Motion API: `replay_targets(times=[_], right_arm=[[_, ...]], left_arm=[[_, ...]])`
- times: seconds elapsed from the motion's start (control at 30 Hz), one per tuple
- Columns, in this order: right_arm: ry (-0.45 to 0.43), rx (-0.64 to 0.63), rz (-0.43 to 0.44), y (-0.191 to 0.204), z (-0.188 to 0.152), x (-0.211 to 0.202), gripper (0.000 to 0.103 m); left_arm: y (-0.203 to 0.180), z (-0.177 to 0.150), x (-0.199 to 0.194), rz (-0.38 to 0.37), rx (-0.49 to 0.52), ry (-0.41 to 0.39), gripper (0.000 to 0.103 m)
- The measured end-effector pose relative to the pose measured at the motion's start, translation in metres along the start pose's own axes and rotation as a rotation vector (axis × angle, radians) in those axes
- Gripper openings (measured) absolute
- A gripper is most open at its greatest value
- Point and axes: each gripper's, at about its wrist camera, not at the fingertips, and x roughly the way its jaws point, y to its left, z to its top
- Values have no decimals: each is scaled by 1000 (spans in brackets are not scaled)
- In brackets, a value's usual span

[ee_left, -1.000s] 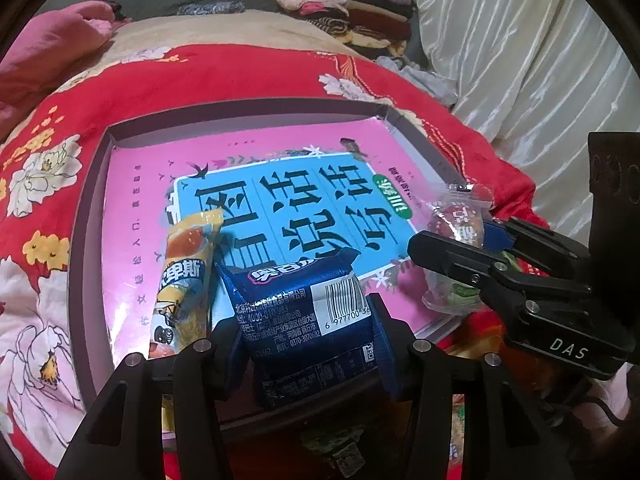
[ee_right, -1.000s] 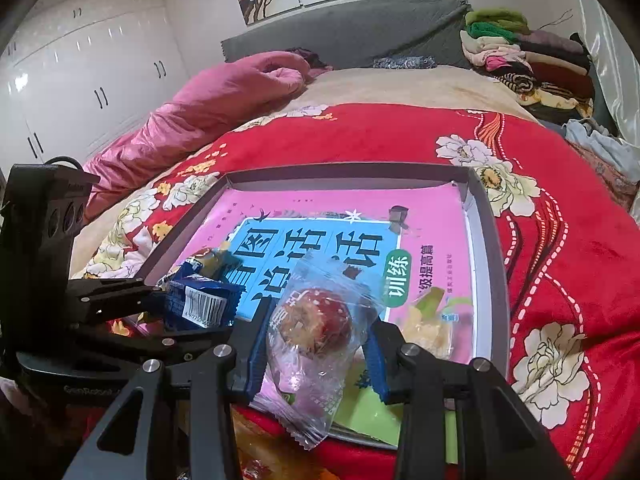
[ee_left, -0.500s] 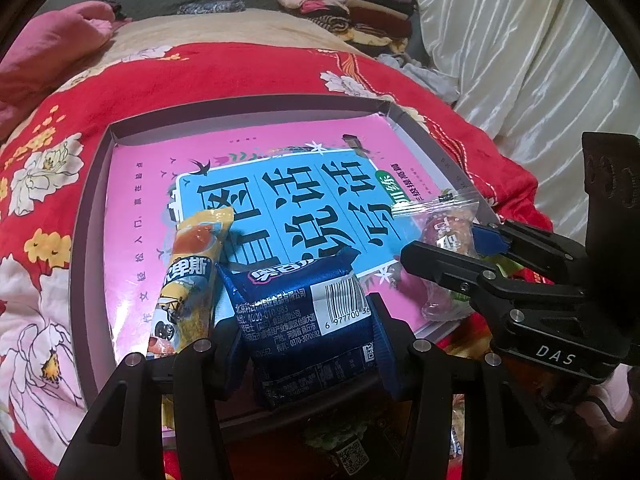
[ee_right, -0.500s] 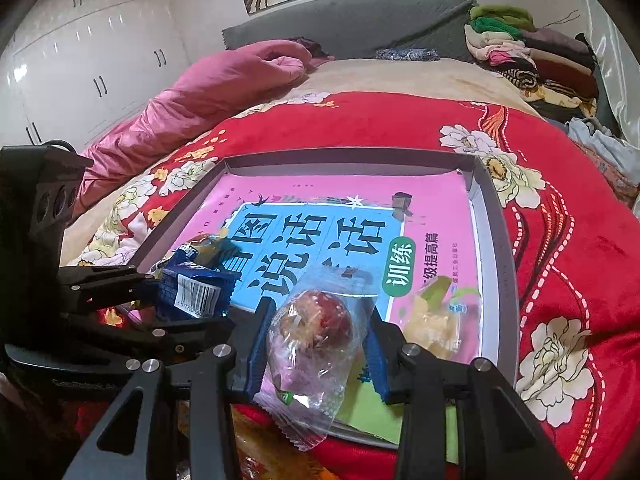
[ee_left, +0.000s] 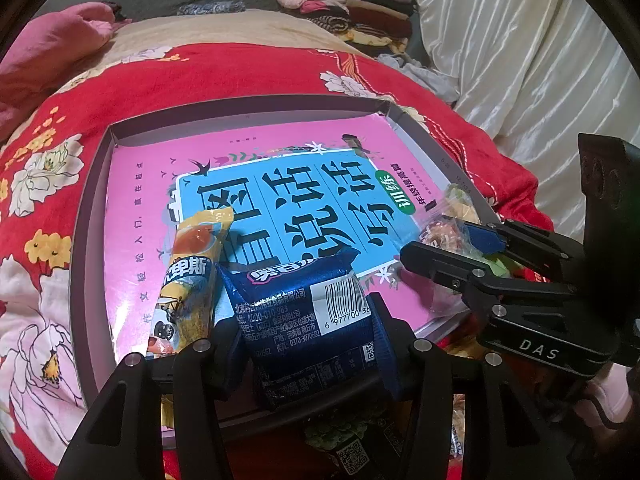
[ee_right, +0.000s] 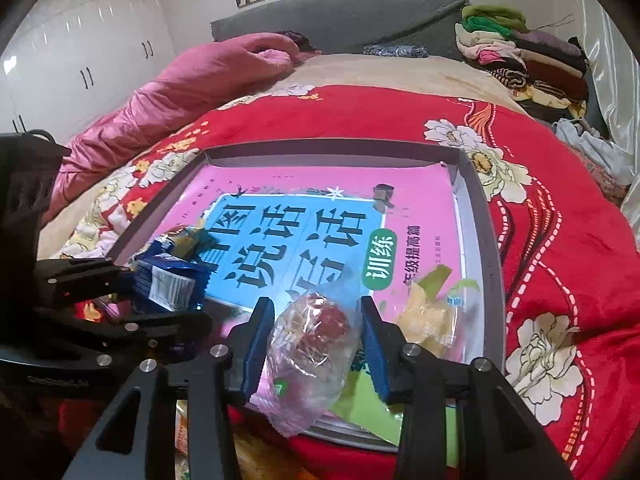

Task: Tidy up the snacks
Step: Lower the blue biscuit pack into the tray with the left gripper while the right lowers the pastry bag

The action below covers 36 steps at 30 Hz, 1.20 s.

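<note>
step: both snacks being carried over the grey tray (ee_left: pixel 92 184) | left hand-held gripper (ee_left: pixel 308 344) clamping blue biscuit pack (ee_left: pixel 304 320) | right hand-held gripper (ee_right: pixel 316 344) pinching clear-wrapped hawthorn snack (ee_right: pixel 312 340) | next: probably being lowered beside the orange pack (ee_left: pixel 188 280), then released

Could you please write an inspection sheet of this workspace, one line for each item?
Surface: grey tray lined with a pink book, on a red floral blanket.
Job's things: blue biscuit pack; clear-wrapped red snack; orange snack stick and yellow-green candy lying in the tray.
Clutter: more wrappers below the tray's near edge.
Grippers: left tool shut on the blue biscuit pack; right tool shut on the clear-wrapped red snack.
Cables: nothing seen.
Surroundings: folded clothes pile, pink duvet, white wardrobe.
</note>
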Motion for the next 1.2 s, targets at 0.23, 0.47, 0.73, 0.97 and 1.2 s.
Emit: replay_targets(times=[0.23,0.47,0.73,0.97,1.2], right_arm=[[-2,4,-18,-3,0,-2,43],[-15,19,-15,-7,1,-8,43],[-25,30,-9,-8,2,-12,46],[-41,42,-12,-11,3,-17,47],[-52,62,0,-15,3,-19,48]], left_arm=[[0,-1,0,4,3,0,56],[0,-1,-1,6,2,0,56],[0,-1,-1,6,-2,1,59],[1,-1,-1,5,-4,1,61],[2,0,-1,2,-10,2,65]])
